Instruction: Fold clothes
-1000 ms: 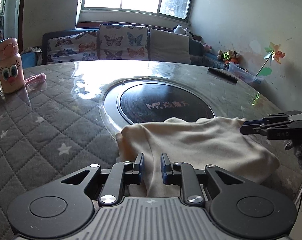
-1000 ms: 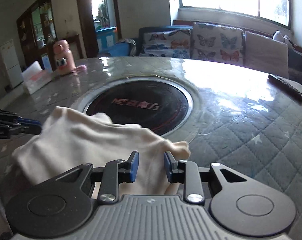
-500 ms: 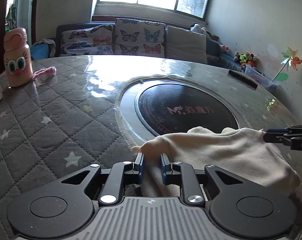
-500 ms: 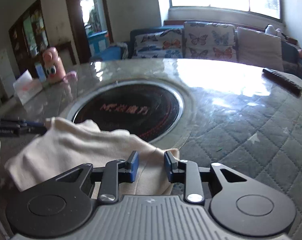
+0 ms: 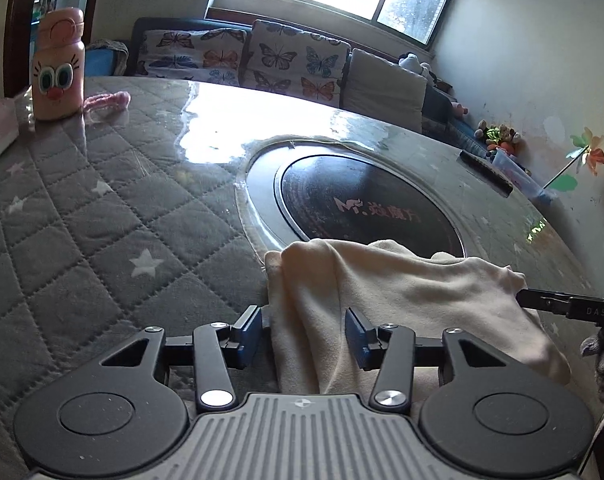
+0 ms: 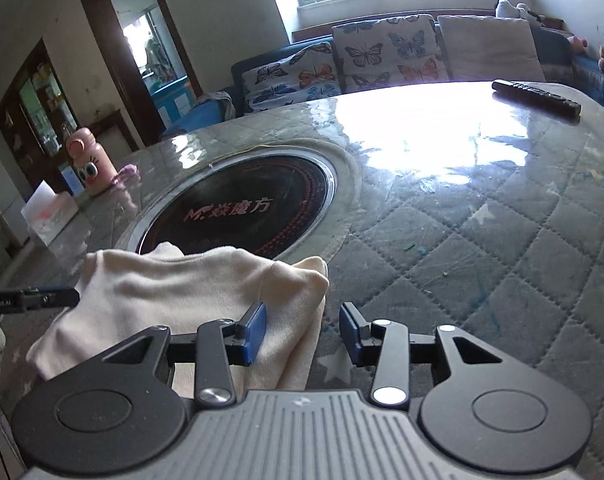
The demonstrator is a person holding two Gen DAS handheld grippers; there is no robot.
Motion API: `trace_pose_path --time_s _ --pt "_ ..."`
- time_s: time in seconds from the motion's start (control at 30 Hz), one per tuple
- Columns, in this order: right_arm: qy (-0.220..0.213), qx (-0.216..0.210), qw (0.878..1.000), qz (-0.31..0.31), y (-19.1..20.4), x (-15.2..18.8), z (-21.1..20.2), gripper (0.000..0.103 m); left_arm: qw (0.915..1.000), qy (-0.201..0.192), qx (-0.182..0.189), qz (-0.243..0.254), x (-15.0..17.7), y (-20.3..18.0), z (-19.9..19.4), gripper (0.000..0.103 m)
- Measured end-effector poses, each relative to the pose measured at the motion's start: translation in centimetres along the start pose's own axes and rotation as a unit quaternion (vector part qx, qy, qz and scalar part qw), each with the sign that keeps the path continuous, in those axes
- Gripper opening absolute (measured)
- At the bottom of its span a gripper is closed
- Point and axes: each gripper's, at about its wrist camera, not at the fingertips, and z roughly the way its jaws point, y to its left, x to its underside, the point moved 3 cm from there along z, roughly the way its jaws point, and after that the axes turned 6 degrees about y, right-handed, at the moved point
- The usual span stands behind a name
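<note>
At the near edge of the quilted surface [image 5: 101,216], the cream garment [image 5: 402,292] lies bunched, its long axis running left to right between both tongs; left tongs [image 5: 302,334] and right tongs [image 6: 302,330] are both opening, fabric loose between unpressed pads, each equally near its own end

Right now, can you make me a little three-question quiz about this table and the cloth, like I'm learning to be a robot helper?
1. True or false: the cream cloth partly overlaps the round black cooktop.
2. What lies right beside the pink bottle?
A. a pinwheel
B. a small pink fuzzy thing
C. a plush toy
3. Fill in: the black remote lies on the ____ table.

Key:
1. true
2. B
3. quilted
</note>
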Motion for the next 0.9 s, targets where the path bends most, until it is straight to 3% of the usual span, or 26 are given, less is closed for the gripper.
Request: trace_pose_path --time_s 0.13,0.2,0.47,0.53,0.63,0.7,0.9 --pt "-0.002 -0.005 1.000 0.003 0.0 -0.1 0.4 0.039 1.0000 0.001 0.003 -0.005 0.0 -0.1 0.1 0.043" --pt "-0.001 -0.009 1.000 0.003 0.2 -0.2 0.5 0.033 1.0000 0.002 0.003 -0.008 0.0 -0.1 0.2 0.042" --pt "-0.004 -0.016 1.000 0.012 0.2 -0.4 0.9 0.033 0.9999 -0.001 0.001 -0.014 -0.1 -0.1 0.4 0.041" --pt "0.001 -0.027 1.000 0.010 0.5 -0.4 1.1 0.030 0.9998 0.002 0.012 -0.014 -0.1 -0.2 0.5 0.026" --pt "0.004 -0.032 0.999 0.006 1.0 -0.4 1.1 0.015 0.9998 -0.005 0.016 -0.011 0.0 -0.4 0.3 0.014" --pt "0.001 -0.031 1.000 0.004 1.3 -0.7 1.0 0.011 0.9998 -0.010 0.015 -0.013 0.0 -0.4 0.0 0.012" --pt "-0.013 -0.029 0.999 -0.021 2.9 -1.7 -0.1 0.009 0.9992 -0.033 0.017 -0.014 -0.1 0.0 -1.8 0.011"
